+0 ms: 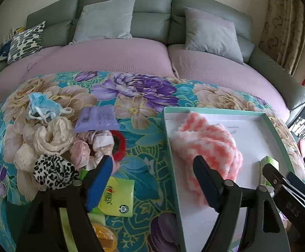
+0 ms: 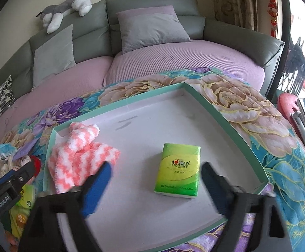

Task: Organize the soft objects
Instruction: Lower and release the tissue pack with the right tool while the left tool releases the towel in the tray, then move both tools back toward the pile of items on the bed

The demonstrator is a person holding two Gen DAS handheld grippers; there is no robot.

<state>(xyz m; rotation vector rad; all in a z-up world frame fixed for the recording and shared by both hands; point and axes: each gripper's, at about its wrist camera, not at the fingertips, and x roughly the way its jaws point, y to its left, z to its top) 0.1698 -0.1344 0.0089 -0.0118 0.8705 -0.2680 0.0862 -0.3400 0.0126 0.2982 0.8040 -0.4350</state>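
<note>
Both tools stand released with nothing between their jaws: the left hand-held gripper (image 1: 152, 163) hangs over the seam between the loose pile and the tray (image 2: 232, 124), and the right hand-held gripper (image 2: 155, 173) hovers inside the tray just above the green tissue pack (image 2: 178, 169). The pink-and-white fluffy cloth (image 2: 79, 157) already lies in the tray's left part, bunched against the near-left wall, with the tissue pack apart from it on the bare white floor. Still waiting on the floral blanket (image 1: 144, 105) are the cream lace scrunchie (image 1: 53, 136), the leopard scrunchie (image 1: 53, 171), the blue face mask (image 1: 40, 105), a purple packet (image 1: 96, 118), a red ring (image 1: 120, 147) and a second green tissue pack (image 1: 115, 197). The likeliest trouble is in that heap: the pieces lie touching and overlapping, so a grab for one may drag a neighbour or a mask loop along. The blanket is soft beneath them, and jaws coming down deep could pinch its fabric too. The left gripper's right finger sits just over the tray's wall, which a careless sweep could nudge. The fluffy cloth could also snag on a finger passing close.
</note>
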